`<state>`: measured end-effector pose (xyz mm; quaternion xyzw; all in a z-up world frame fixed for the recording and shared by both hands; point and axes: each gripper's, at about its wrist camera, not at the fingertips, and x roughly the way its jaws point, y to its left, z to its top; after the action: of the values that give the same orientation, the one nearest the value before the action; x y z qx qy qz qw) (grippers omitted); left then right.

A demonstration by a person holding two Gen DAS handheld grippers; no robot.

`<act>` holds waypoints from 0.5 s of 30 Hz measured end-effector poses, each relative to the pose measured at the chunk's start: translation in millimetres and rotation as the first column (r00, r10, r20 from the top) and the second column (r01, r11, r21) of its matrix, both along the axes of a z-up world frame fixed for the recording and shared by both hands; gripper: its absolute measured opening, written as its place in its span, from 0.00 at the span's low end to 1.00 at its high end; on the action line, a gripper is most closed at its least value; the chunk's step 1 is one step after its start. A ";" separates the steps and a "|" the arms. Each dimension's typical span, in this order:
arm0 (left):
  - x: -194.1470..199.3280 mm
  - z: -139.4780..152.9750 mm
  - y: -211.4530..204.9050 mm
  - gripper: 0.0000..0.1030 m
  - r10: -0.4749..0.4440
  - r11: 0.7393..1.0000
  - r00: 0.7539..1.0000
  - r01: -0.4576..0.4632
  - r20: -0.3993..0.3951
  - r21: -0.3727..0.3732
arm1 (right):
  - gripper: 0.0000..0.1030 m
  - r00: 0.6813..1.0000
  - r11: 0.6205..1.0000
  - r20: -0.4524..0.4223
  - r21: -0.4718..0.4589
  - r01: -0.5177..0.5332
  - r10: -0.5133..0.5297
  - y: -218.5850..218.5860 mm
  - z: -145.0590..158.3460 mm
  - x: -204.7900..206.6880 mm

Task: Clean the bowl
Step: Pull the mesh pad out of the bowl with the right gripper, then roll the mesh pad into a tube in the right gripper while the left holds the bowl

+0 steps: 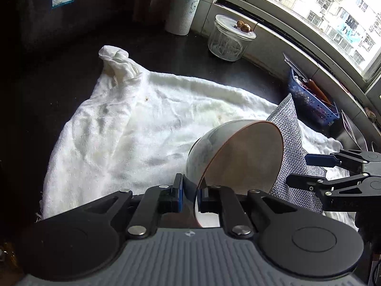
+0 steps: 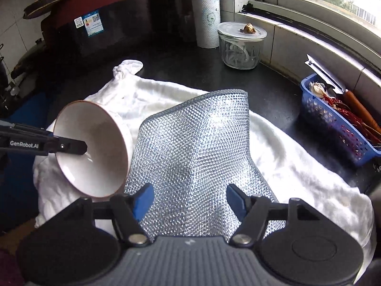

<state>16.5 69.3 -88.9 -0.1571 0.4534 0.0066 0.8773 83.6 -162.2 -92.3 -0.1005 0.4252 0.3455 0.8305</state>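
Two grippers work over a big white towel (image 2: 285, 143) spread on the dark counter (image 2: 273, 90). On the towel lies a silver mesh scrubbing cloth (image 2: 197, 147), soft and floppy, easy to pinch at an edge. Left of it the bowl (image 2: 95, 147) is tipped on its side, its mouth facing the cloth. It looks hard, smooth and breakable, so the rim is the best place to hold. The left gripper (image 1: 191, 190) is closed tight on that near rim. The right gripper (image 2: 188, 199) has its fingers spread wide over the cloth, holding nothing.
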 end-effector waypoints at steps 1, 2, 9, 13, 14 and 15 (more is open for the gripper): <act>-0.1 -0.3 0.2 0.10 0.002 1.000 1.000 -0.002 -0.001 -0.002 | 0.68 1.000 1.000 -0.013 0.011 -0.005 0.006 1.8 -1.9 2.1; -0.1 -0.3 0.4 0.10 0.003 1.000 1.000 -0.003 -0.002 -0.003 | 0.69 1.000 1.000 -0.028 0.020 -0.009 0.009 3.9 -4.3 5.1; 0.1 -0.9 1.5 0.10 0.009 1.000 1.000 -0.009 -0.004 -0.012 | 0.71 0.996 0.999 -0.064 0.011 -0.053 0.054 10.7 -14.4 20.5; -0.1 -1.1 1.8 0.10 0.011 1.000 1.000 -0.011 -0.004 -0.016 | 0.52 0.996 0.994 -0.013 -0.055 -0.094 0.093 14.7 -18.3 16.9; -0.4 -1.3 1.9 0.10 0.013 1.000 1.000 -0.013 -0.003 -0.017 | 0.42 0.996 0.994 -0.006 -0.063 -0.092 0.092 13.9 -18.3 17.1; -0.5 -1.5 2.2 0.10 0.015 1.000 1.000 -0.015 -0.003 -0.020 | 0.35 0.996 0.994 0.000 -0.069 -0.087 0.087 11.9 -18.3 18.0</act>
<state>16.1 71.5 -90.4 -0.1692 0.4537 0.0089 0.8749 101.6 -150.3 -110.6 -0.1481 0.4308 0.3661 0.8114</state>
